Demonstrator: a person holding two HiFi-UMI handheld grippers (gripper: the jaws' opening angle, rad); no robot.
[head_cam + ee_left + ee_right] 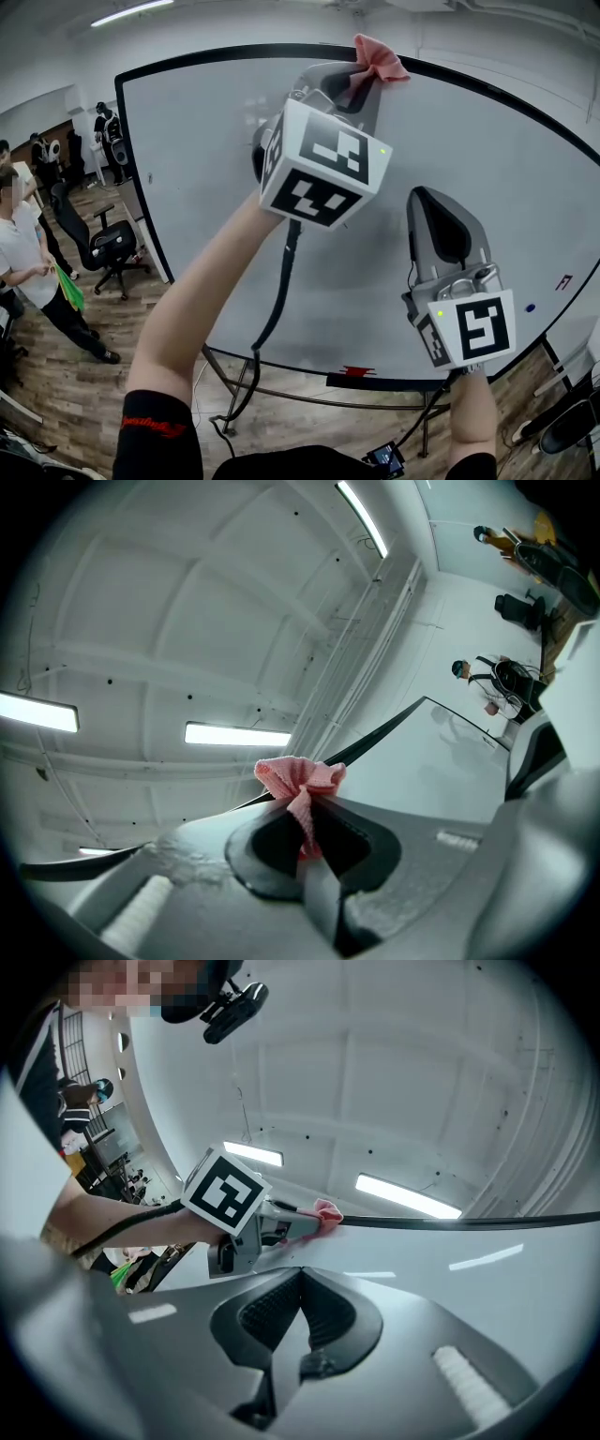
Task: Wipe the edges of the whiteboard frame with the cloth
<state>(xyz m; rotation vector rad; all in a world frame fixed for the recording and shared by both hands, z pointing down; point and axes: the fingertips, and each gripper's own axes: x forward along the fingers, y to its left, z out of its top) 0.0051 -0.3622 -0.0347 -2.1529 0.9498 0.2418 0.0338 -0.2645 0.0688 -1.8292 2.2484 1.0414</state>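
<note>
Left arm is stretched way up, bare forearm with a black sleeve at the shoulder end, and the left gripper is tipped up and to the right at the top of the reach. Its jaws are clamped tight on a pink cloth that bunches out past the tips. The right arm comes up from the bottom right, held much lower, with the right gripper pointing up. Its jaws are pressed together with nothing between them. Both marker cubes face back toward the head camera
</note>
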